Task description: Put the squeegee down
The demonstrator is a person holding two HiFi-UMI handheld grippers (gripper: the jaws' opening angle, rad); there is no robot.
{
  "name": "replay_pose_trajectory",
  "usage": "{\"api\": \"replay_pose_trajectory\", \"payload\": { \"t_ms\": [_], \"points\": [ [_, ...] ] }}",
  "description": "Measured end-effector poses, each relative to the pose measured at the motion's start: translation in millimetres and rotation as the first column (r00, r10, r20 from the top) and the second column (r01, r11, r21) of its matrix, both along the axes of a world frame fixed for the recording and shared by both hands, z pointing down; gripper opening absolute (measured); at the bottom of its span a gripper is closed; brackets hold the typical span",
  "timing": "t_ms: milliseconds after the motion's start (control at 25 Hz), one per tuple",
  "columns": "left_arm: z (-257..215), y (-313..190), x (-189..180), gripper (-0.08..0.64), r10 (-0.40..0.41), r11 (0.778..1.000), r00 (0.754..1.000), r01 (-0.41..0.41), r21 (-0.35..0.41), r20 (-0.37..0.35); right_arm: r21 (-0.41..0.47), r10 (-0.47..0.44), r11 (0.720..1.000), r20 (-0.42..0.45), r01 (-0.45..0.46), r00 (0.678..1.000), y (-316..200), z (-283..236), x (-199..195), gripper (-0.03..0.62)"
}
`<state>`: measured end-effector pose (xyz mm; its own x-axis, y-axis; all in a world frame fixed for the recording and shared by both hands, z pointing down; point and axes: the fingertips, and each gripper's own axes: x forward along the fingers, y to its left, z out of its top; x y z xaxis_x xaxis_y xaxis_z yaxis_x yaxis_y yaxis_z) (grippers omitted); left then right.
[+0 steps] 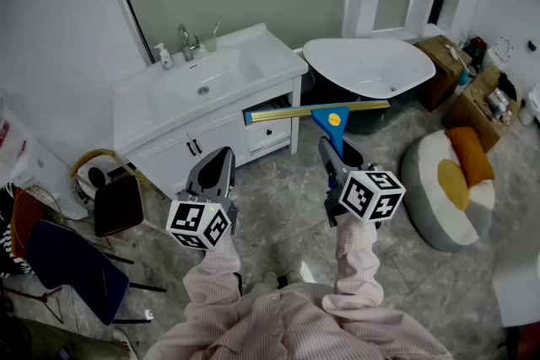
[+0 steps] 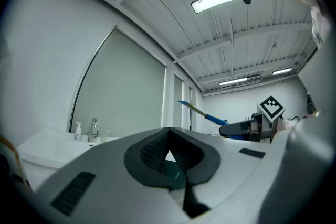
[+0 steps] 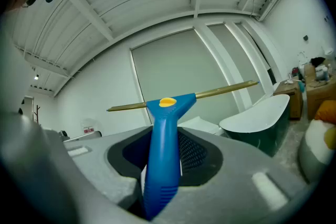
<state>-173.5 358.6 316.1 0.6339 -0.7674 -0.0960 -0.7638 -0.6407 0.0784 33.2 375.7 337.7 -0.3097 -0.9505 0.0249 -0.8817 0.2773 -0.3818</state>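
Note:
My right gripper (image 1: 332, 146) is shut on the blue handle of the squeegee (image 1: 330, 120). The squeegee's long brass blade lies crosswise in the air, between the vanity and the bathtub. In the right gripper view the handle (image 3: 163, 139) rises from between the jaws of this gripper (image 3: 161, 168), and the blade runs left to right above it. My left gripper (image 1: 221, 161) hovers level to the left with nothing in it, and its pads meet (image 2: 169, 157). The left gripper view also catches the squeegee (image 2: 202, 113) and the right gripper (image 2: 237, 129) off to the right.
A white vanity (image 1: 245, 63) with a sink, a faucet and a soap bottle (image 1: 164, 56) stands ahead, one drawer (image 1: 268, 131) pulled out. A white bathtub (image 1: 367, 67) sits to its right. There is a round cushion (image 1: 451, 177) on the floor at right, cardboard boxes (image 1: 477, 97) behind it, and a dark chair (image 1: 72, 265) at left.

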Motion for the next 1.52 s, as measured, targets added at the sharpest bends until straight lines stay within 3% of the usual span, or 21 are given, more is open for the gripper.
{"api": "replay_pose_trajectory", "payload": {
  "t_ms": [360, 840, 1120, 1520],
  "points": [
    [10, -1, 13, 0.002, -0.015, 1.0, 1.0, 0.015, -0.016, 0.0, -0.003, -0.023, 1.0, -0.026, 0.023, 0.999, -5, 6, 13, 0.129],
    [21, -31, 27, 0.002, -0.017, 0.999, 1.0, 0.017, -0.038, -0.005, -0.013, -0.04, 0.999, 0.013, 0.04, 0.999, -35, 14, 25, 0.129],
    [23, -86, 31, 0.002, -0.012, 0.999, 1.0, 0.012, -0.035, -0.013, 0.001, -0.031, 1.0, 0.013, 0.031, 0.999, -85, 13, 39, 0.129],
    [32, -207, 41, 0.002, 0.013, 0.998, 1.0, -0.013, -0.067, -0.001, -0.019, -0.024, 1.0, 0.023, 0.024, 0.999, -209, 21, 48, 0.129]
  ]
}}
